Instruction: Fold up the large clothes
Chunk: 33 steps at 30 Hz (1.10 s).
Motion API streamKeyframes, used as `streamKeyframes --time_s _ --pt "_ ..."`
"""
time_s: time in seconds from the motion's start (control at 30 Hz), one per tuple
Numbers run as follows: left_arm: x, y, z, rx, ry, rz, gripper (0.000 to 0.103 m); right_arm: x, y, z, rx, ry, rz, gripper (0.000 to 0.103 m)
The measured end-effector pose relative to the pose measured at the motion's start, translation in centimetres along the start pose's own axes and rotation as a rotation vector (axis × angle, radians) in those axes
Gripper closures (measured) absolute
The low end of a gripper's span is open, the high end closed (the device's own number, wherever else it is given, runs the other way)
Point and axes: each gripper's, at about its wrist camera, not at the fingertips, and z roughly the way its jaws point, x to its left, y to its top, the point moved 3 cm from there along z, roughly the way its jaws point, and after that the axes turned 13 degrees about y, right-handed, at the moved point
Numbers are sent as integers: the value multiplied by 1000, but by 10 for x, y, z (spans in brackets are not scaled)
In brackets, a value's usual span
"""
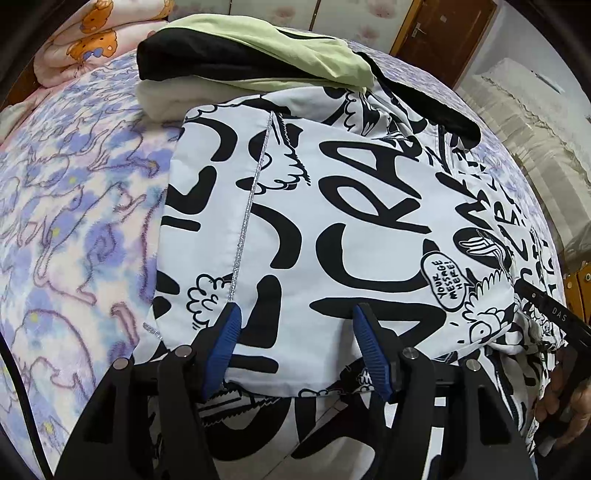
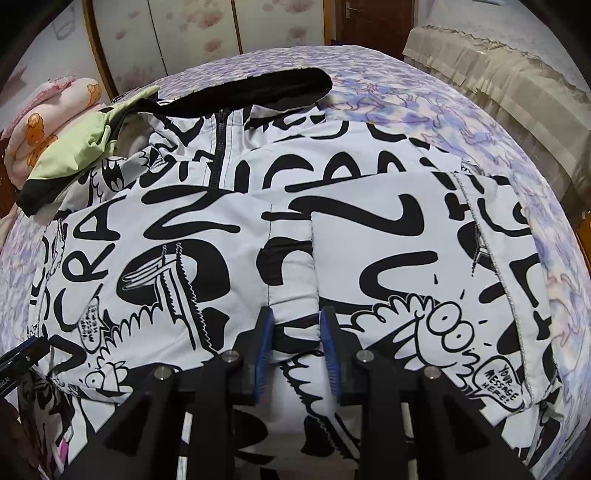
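The white jacket with black graffiti letters [image 1: 332, 206] lies spread on the bed [image 1: 74, 206], which has a purple and pink patterned blanket. Both sleeves are folded in over the body of the jacket, and in the right wrist view their edges meet near the centre, just above the right gripper [image 2: 295, 317]. The zipper [image 2: 218, 147] runs toward 12 o'clock, up to the black collar [image 2: 258, 88].

The left gripper [image 1: 295, 317] hovers over the folded sleeve at 6 o'clock in its view; its jaws are released, standing wide apart with only flat cloth under them. The jaws of the right gripper stand narrow, with a little gap. A small ridge of the jacket cloth shows between the blue pads [image 2: 264, 343], but I cannot tell if they really press on it.

At 11 o'clock from the jacket sits a pile of other clothes, light green [image 1: 266, 37], black and cream. A pink quilt with orange bears [image 1: 92, 40] lies at the far 10 o'clock corner. A brown door [image 1: 443, 33] stands behind the bed
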Motion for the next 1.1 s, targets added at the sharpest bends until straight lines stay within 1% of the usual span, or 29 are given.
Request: streamKeyframes --time_s 0.1,0.17,0.2,0.23,0.43,0.67,0.7,0.73,0.8,1.1 --pt "2 -1 -9 2 7 -7 41 4 2 -10 -13 1 4 77" --pt "4 -1 -17 -7 22 -7 36 6 4 -17 -20 3 8 77" --pt "5 -1 -22 -14 32 -7 32 8 5 -20 -21 11 10 77" --pt "6 -1 -27 -24 40 -9 31 10 6 -24 -21 31 16 77" --pt "17 -7 -55 -48 84 -9 31 26 4 -52 -28 52 1 77" --pt "24 -15 -84 -71 80 -15 30 34 -8 -85 -40 59 -22 76" --pt "25 -17 -89 -71 76 -16 28 34 -9 -88 -41 59 -21 74" --pt "26 -18 -93 -74 73 -17 28 34 -12 -93 -44 59 -18 68" --pt "26 -21 -101 -81 73 -13 27 32 -16 -103 -58 54 -14 65" --pt "34 -40 -143 -125 69 -2 25 27 -38 -147 -98 67 -11 65"
